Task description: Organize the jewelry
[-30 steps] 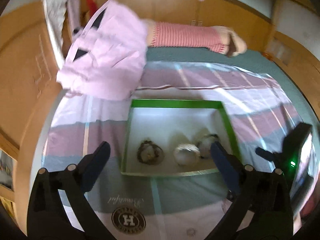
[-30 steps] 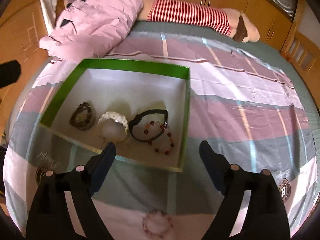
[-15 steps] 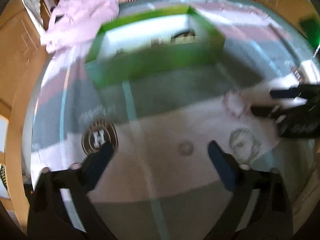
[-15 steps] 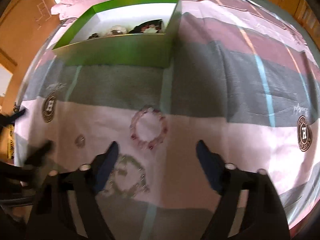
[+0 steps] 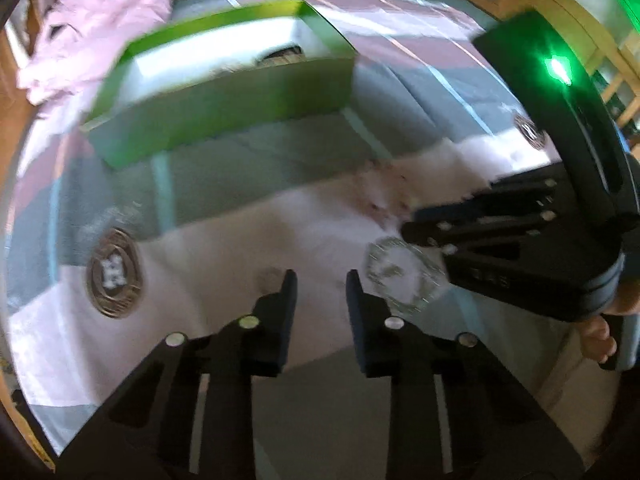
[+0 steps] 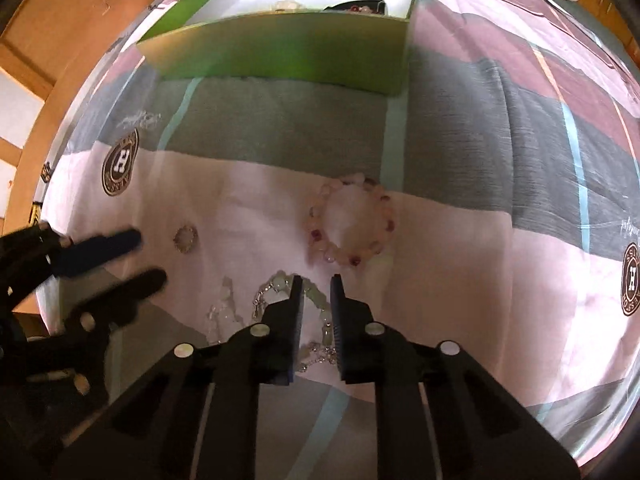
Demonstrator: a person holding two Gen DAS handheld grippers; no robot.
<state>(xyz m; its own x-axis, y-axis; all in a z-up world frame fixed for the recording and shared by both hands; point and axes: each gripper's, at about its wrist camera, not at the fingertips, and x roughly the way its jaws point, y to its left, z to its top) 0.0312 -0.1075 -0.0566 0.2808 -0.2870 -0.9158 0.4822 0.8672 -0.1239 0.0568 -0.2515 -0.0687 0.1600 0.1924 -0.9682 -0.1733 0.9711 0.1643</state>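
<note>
The striped bedspread (image 6: pixel 500 152) fills both views, with bare cloth at the right of the right wrist view and a wooden bed frame (image 6: pixel 52 56) along the upper left. The right gripper (image 6: pixel 316 280) reaches low at bottom centre, its jaws narrowed around a pale green bead bracelet (image 6: pixel 316 300); whether they pinch it cannot be told. The left gripper (image 5: pixel 320 276), jaws narrowed with nothing between, sits near a small ring (image 6: pixel 185 237). A pink bead bracelet (image 6: pixel 352 220) lies just above. The green box (image 6: pixel 288 40), top centre, holds more jewelry.
</note>
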